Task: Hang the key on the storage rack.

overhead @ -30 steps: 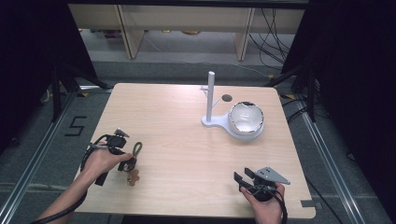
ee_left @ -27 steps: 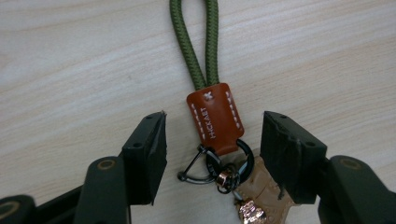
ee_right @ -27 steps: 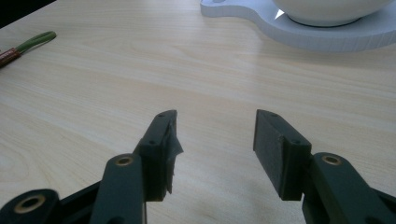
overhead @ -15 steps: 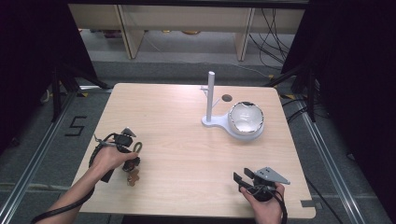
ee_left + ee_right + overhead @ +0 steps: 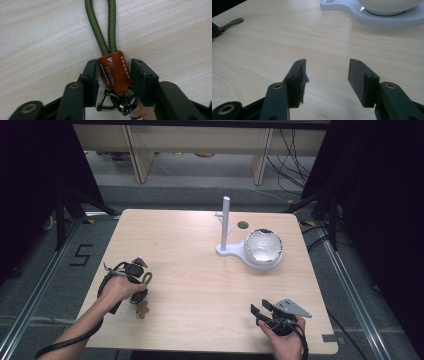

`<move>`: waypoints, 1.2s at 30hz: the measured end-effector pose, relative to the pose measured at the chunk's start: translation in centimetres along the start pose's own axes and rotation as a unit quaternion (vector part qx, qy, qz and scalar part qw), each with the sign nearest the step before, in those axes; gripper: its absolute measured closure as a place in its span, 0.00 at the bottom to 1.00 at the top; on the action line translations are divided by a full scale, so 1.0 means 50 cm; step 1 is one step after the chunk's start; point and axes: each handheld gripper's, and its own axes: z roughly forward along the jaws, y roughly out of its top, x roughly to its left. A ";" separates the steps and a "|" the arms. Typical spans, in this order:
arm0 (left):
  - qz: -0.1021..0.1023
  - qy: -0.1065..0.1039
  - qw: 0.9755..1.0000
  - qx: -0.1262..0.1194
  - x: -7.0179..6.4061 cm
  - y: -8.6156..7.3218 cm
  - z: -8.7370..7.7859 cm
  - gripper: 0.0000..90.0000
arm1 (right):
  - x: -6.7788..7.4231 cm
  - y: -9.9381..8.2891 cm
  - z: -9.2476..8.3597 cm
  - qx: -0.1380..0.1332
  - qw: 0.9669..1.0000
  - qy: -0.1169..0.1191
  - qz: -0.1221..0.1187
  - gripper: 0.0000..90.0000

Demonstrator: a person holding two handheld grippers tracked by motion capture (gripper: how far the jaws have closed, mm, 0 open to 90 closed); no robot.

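Grasping is under way: the left gripper (image 5: 113, 72), jaws just closing, brackets the keychain's leather tab (image 5: 115, 71), unclamped; lifting toward two o'clock is needed next.

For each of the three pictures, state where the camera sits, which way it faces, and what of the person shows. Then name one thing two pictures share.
High view: above the table, looking forward and down; both forearms show.
Left gripper view: on the left tongs, looking down on a leather tab on a green cord.
Right gripper view: on the right tongs, facing across to the white stand.
Shared: the cord.
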 end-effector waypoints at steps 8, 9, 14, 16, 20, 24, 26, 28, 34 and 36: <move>0.043 -0.006 0.999 -0.007 -0.002 -0.010 -0.002 0.76 | 0.002 -0.003 0.005 -0.004 1.000 0.007 -0.004 0.55; 0.041 -0.010 0.999 -0.008 -0.002 -0.012 -0.002 0.76 | 0.002 -0.003 0.005 -0.004 1.000 0.004 -0.003 0.55; 0.051 -0.010 0.998 -0.018 -0.004 -0.018 -0.002 0.77 | 0.002 -0.003 0.006 -0.005 1.000 0.003 -0.003 0.55; 0.054 -0.013 0.998 -0.022 -0.002 -0.020 -0.003 0.77 | 0.001 -0.003 0.006 -0.005 1.000 0.003 -0.003 0.55; 0.064 -0.018 0.997 -0.033 0.003 -0.028 -0.007 0.77 | 0.002 -0.004 0.005 -0.005 1.000 0.004 0.000 0.55; 0.071 -0.022 0.996 -0.046 0.003 -0.036 -0.013 0.77 | 0.002 -0.003 0.004 0.001 1.000 0.000 -0.001 0.55; 0.090 -0.019 0.994 -0.065 0.007 -0.044 -0.018 0.77 | 0.001 -0.004 0.004 0.000 1.000 0.000 -0.002 0.55; 0.087 -0.023 0.993 -0.079 0.010 -0.052 -0.020 0.77 | 0.002 -0.004 0.004 0.001 1.000 0.001 0.000 0.55; 0.090 -0.024 0.987 -0.134 0.015 -0.077 -0.029 0.77 | 0.002 -0.004 0.005 0.002 1.000 -0.001 -0.002 0.55; 0.095 -0.025 0.985 -0.144 0.017 -0.081 -0.031 0.77 | 0.002 -0.004 0.005 0.002 1.000 -0.006 -0.006 0.55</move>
